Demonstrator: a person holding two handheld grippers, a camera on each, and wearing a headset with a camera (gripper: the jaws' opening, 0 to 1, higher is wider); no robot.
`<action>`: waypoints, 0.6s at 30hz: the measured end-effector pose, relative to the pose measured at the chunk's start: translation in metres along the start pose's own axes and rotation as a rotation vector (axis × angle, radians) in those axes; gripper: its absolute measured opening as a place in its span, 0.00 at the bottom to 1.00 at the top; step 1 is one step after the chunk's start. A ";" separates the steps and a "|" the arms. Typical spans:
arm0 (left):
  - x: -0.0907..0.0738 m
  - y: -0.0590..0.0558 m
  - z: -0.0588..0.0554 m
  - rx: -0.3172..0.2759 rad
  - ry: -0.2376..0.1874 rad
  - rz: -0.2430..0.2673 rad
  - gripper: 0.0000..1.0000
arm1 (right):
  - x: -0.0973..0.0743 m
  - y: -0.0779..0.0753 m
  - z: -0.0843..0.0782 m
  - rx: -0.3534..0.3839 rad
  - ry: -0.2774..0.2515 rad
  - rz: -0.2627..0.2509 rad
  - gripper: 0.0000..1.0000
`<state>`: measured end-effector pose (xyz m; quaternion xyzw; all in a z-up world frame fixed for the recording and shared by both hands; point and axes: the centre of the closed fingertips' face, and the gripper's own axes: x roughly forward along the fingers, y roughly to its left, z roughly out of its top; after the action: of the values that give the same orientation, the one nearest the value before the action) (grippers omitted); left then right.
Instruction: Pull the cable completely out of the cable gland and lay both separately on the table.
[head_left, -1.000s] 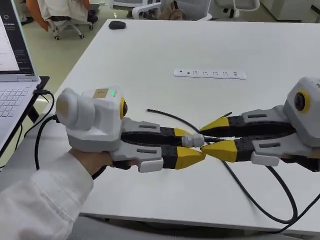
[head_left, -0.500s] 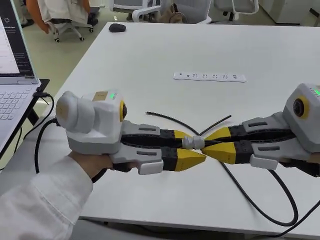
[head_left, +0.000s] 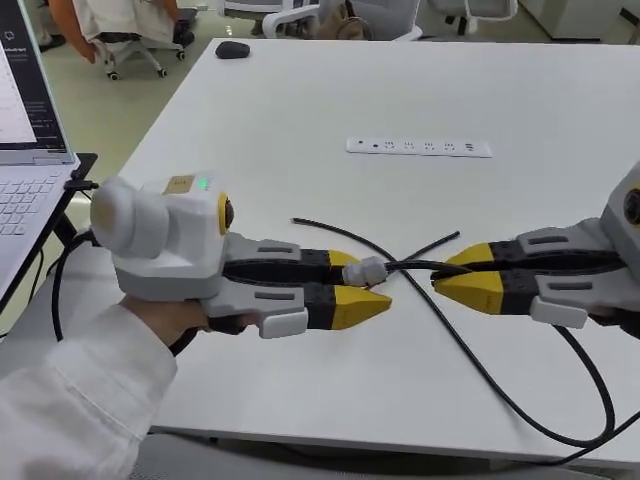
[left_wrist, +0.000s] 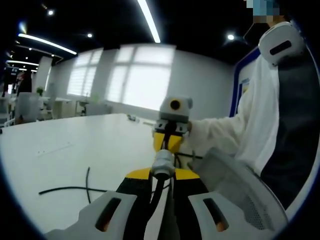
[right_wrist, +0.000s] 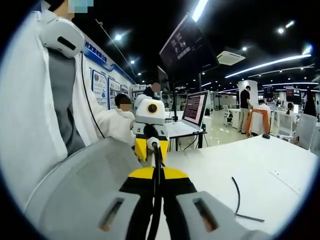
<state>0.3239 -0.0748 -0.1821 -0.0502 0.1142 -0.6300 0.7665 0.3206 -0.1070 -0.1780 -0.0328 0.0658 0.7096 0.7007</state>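
Left tongs (head_left: 372, 283): clenched on the pale gland (head_left: 365, 272), held above the desk (head_left: 330, 90).
Right tongs (head_left: 446, 272): clenched on the black cable (head_left: 410, 266) near the gland; the rest of the cable is trailed across the desk.
Task state: the cable is judged still threaded in the gland; neither is laid down.
Risk: the cable may slip through the right tongs if the gland's seal grips harder; the gland may be twisted loose by an off-axis pull.
Change from earlier frame: the tongs, nearly tip to tip half a second ago, are now drawn apart, and a bare stretch of cable is exposed between them.
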 end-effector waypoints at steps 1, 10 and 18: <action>0.000 0.000 0.000 -0.001 0.000 0.000 0.16 | -0.002 -0.001 -0.001 0.002 0.002 -0.005 0.02; -0.008 0.004 -0.001 -0.006 -0.002 0.016 0.16 | -0.031 -0.007 -0.022 0.048 0.032 -0.067 0.02; -0.011 0.003 0.001 -0.008 -0.006 0.017 0.16 | -0.039 -0.003 -0.030 0.082 0.031 -0.082 0.02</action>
<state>0.3253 -0.0629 -0.1810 -0.0543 0.1146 -0.6230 0.7719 0.3223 -0.1495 -0.2021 -0.0177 0.1042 0.6765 0.7288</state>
